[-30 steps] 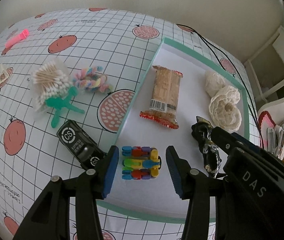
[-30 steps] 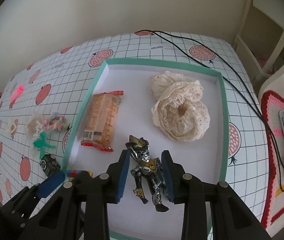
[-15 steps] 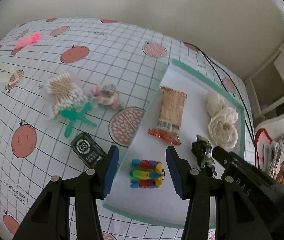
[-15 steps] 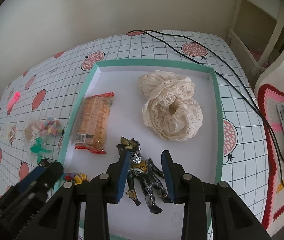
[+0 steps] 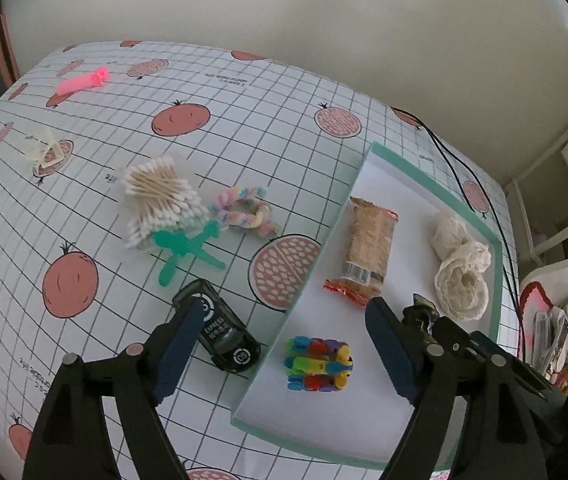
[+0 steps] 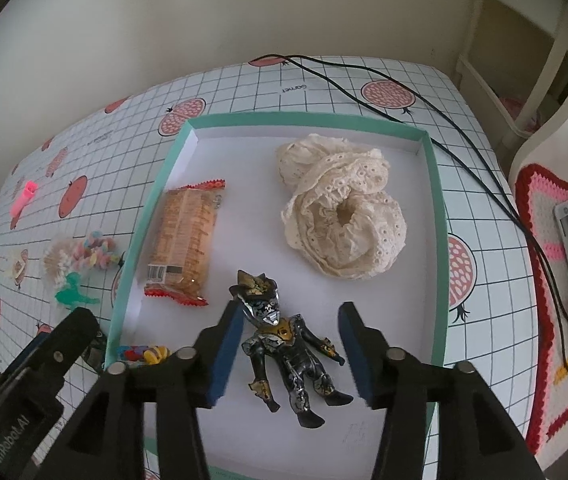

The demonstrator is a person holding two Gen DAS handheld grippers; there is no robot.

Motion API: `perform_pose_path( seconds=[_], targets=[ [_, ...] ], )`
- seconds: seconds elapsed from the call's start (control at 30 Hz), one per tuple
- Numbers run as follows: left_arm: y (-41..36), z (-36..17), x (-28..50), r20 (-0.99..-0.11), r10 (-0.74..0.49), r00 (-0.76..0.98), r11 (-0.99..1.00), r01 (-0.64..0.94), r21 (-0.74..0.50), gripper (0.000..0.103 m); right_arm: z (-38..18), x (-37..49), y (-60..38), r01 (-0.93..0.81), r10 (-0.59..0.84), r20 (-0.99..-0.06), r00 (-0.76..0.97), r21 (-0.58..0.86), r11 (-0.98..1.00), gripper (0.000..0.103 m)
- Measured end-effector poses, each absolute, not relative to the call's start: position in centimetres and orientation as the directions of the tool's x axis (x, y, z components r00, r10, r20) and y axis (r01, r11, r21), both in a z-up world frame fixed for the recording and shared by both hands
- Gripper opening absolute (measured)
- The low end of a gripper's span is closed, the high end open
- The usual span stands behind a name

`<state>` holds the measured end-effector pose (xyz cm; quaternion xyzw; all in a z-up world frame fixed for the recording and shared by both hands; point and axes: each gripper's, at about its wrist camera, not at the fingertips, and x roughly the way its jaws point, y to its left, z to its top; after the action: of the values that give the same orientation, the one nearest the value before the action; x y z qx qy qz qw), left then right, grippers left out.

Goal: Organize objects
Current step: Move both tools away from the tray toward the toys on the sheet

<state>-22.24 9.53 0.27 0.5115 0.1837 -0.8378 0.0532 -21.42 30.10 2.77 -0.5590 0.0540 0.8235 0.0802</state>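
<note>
A teal-rimmed white tray (image 5: 408,264) (image 6: 304,119) holds a snack pack (image 5: 370,250) (image 6: 184,236), a cream lace cloth (image 5: 462,280) (image 6: 344,216), a multicoloured block toy (image 5: 318,364) and a black-and-gold action figure (image 6: 284,344). My right gripper (image 6: 289,310) is open, its pads on either side of the figure, which lies flat on the tray floor. My left gripper (image 5: 280,332) is open wide above the tray's left rim. The block toy lies by its right finger and a black toy car (image 5: 220,332) on the table by its left.
On the checked tablecloth left of the tray lie a bundle of cotton swabs (image 5: 160,196), a pastel braided loop (image 5: 244,212), a green plastic piece (image 5: 184,248), a pink item (image 5: 82,82) and a cream clip (image 5: 44,148). A black cable (image 6: 464,132) runs past the tray's right side.
Both grippers have opened wider. The right one has let go of the figure, which now lies in the tray. The left one has drawn back and left from the block toy.
</note>
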Motion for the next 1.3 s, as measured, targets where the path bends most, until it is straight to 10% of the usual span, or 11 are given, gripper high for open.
perform_pose_path(
  seconds=[0.63,1.3],
  targets=[
    [8.1,0.3,-21.9,-0.861,0.039,-0.508,-0.915,0.328,-0.235,0.099,2.5,-21.5,30.3,-0.195,0.065,-0.924,-0.376,0.01,-0.981,0.103],
    [6.8,0.8,-22.1,-0.847,0.041,-0.53,-0.913,0.325,-0.248,0.103,4.0,-21.2,31.1,-0.235,0.061,-0.893,-0.446,0.051,-0.971,0.103]
  ],
)
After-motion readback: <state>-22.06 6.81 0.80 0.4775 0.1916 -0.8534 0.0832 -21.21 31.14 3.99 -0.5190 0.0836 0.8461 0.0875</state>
